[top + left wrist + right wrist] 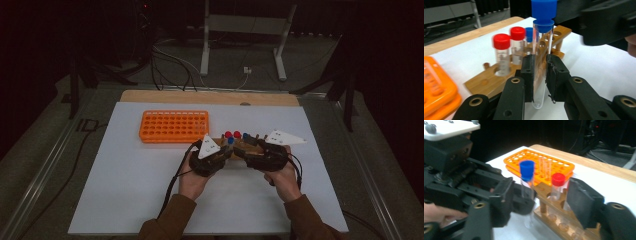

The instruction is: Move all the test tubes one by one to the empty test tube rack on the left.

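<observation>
Blue-capped tube clamped upright in left gripper fingers, just in front of wooden rack.
Right gripper fingers spread apart around the tube's cap end, gripping nothing. Two red-capped tubes stand in the rack behind it; orange rack farther left of the wooden rack on the bench.

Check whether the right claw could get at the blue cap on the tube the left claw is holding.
Probably yes. The left claw grips the clear tube low on its glass, leaving the blue cap exposed on top. The right claw stands open beside it, with nothing between; the wooden rack lies below.
</observation>
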{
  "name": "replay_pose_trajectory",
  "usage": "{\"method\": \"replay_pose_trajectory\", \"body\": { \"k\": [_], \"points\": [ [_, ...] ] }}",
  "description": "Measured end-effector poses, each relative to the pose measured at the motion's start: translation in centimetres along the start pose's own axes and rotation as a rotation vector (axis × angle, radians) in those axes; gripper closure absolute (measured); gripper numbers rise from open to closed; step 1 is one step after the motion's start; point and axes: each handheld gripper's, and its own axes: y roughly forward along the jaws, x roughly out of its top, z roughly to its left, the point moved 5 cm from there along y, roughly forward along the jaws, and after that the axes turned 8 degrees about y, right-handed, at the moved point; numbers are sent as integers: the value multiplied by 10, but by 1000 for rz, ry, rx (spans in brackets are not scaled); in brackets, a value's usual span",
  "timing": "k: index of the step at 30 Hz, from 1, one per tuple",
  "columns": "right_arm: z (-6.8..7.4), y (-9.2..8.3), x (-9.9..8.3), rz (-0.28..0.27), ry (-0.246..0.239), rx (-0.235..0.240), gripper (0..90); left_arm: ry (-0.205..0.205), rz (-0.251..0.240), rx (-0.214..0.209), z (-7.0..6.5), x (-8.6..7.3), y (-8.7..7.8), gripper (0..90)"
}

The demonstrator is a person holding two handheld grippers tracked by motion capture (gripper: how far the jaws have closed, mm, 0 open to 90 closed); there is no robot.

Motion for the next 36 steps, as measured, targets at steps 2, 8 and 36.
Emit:
{"method": "replay_pose_trajectory", "body": {
  "k": [2,8,36],
  "points": [
    [-2,-2,0,-3,-2,-15,281,-4,-4,14,4,-1,-4,776],
    [-11,-7,-6,7,-18,-82,153,-15,-10,46,15,-3,-12,776],
    [-37,-24,-25,-8,20,-202,0,-46,-37,211,57,-10,-38,775]
  ]
}}
